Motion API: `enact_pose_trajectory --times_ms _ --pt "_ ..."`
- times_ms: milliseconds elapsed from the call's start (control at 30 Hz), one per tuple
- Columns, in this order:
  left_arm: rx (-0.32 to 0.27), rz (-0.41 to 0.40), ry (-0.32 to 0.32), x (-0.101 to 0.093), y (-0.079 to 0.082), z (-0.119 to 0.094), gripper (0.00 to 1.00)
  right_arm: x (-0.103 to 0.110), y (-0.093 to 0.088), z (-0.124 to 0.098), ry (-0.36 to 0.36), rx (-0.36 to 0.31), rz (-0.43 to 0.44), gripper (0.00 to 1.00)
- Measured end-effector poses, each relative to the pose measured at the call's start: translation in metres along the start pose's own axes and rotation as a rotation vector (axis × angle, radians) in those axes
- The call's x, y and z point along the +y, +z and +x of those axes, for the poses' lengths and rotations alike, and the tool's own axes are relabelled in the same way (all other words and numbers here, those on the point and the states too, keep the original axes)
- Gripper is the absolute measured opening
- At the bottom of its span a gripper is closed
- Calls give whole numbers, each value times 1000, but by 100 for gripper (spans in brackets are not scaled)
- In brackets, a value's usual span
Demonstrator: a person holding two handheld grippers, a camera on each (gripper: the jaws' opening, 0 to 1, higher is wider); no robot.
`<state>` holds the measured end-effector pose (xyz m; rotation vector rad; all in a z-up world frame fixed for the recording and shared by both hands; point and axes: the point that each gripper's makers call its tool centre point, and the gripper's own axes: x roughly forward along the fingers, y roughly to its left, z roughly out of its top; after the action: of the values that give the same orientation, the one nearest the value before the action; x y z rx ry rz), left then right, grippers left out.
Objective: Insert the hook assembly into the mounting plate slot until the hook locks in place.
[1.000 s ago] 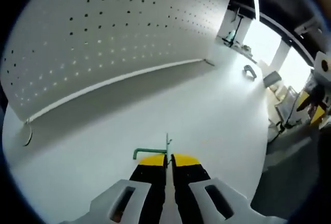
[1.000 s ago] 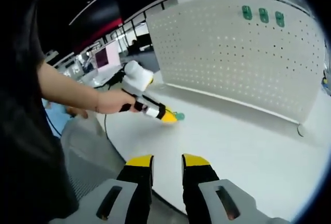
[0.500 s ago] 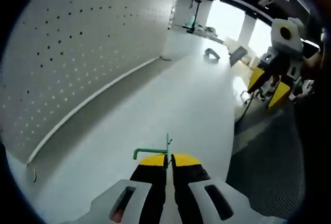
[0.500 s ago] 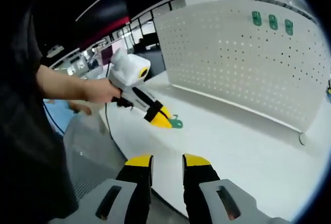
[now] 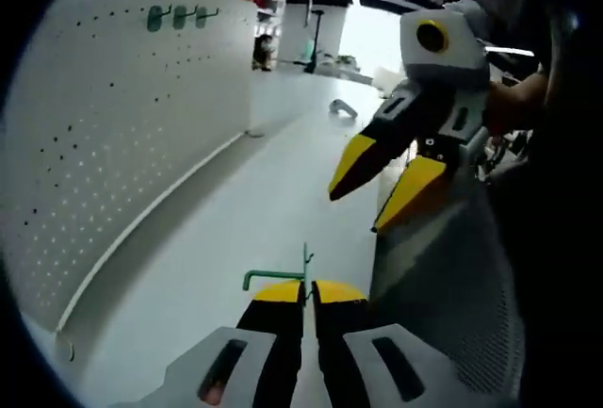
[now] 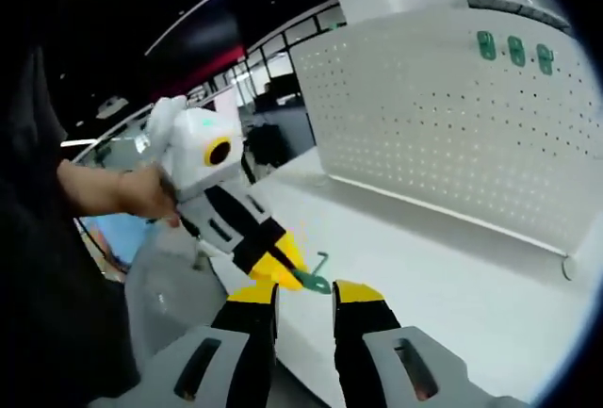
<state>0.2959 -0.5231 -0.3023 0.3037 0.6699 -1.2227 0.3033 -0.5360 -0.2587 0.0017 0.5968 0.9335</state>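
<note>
**Green hook held at the table's edge as two grippers draw close**

Green wire, bent into a hook (image 5: 275, 276), sits pinched between the yellow-tipped jaws of the left gripper (image 5: 308, 287), which are pressed together on it; the hook's short arm juts left and a thin prong stands up above the tips. In the right gripper view the same left gripper (image 6: 287, 274) reaches in from the left, held by a person's hand (image 6: 141, 196), with the hook (image 6: 314, 276) at its tip just above the right gripper (image 6: 304, 292), whose jaws stand apart and hold nothing. In the left gripper view the right gripper (image 5: 388, 191) looms at near right, its two yellow tips spread. Compared with half a second ago, the two grippers have closed in on each other: the right one, then far off at the table's right edge, now looms large, and the left one has come down almost to the right gripper's tips. Beyond lies the white table (image 5: 245, 210), and at its far left stands the white pegboard mounting plate (image 5: 104, 135), also seen at far right from the other gripper (image 6: 452, 135), with three green hooks (image 6: 514, 48) along its top. No lettering is legible.
</note>
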Motion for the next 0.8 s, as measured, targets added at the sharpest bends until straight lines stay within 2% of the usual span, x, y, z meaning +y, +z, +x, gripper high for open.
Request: enact_pose_trajectory --times_ms 167,333,500,633,700,800 --pt "-30 31 -38 -21 8 -7 3 7 3 16 67 21 31 21" --pt "-32 60 -30 -27 10 -12 3 10 -1 22 104 41 68 21" --pt "-36 94 -25 -31 12 -16 3 6 -3 22 131 54 172 21" --pt "-51 113 -38 -36 19 -16 3 2 -5 23 146 72 208 21" --pt "-55 136 -40 -38 23 -16 3 0 -6 24 150 86 239 21" --pt "-65 195 -37 -40 31 -18 3 1 -6 23 174 97 328 18"
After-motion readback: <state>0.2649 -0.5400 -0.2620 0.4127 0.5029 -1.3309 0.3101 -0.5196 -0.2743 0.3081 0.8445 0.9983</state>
